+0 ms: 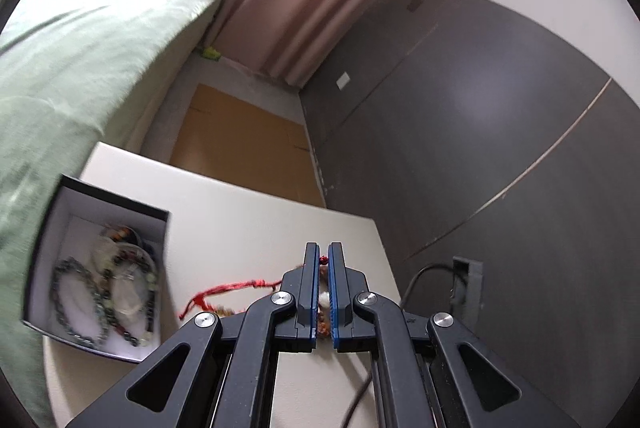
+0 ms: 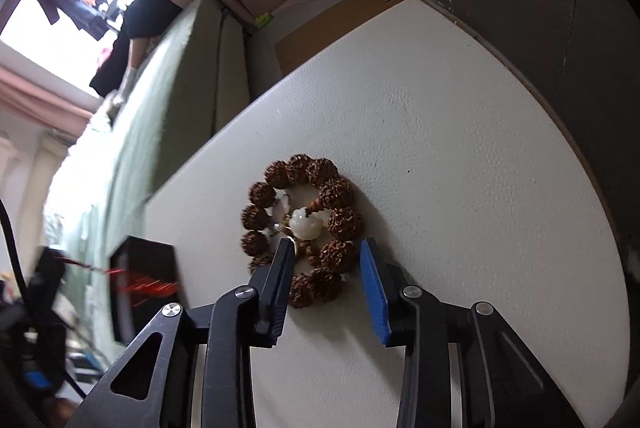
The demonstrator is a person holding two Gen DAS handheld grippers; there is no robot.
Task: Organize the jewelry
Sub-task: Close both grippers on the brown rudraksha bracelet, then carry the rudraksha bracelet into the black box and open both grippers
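On the white table [image 1: 240, 211], which takes up the lower middle of the left wrist view, an open box [image 1: 100, 268] sits at about eight o'clock, close to the table's near-left edge. That spot keeps it within easy reach of either hand, and its lid is off so pieces can be dropped straight in. Several dark and mixed bead bracelets [image 1: 108, 296] already lie coiled inside, so the sorting looks well under way.

In the right wrist view, a brown seed-bead bracelet [image 2: 304, 220] with a pale carved charm rests flat at the table's centre. The right gripper [image 2: 328, 252] points steeply down over it, its jaws part-way apart and straddling the lower half of the ring: one finger sits inside the loop at seven o'clock, the other just outside at four o'clock. The pads do not appear to press on the beads yet. Straddling one side of the ring is probably meant to pinch a short run of beads.

The left gripper [image 1: 324, 256] is clamped narrow on a red corded bracelet [image 1: 236, 288], whose cord trails toward nine o'clock, likely bound for the box.
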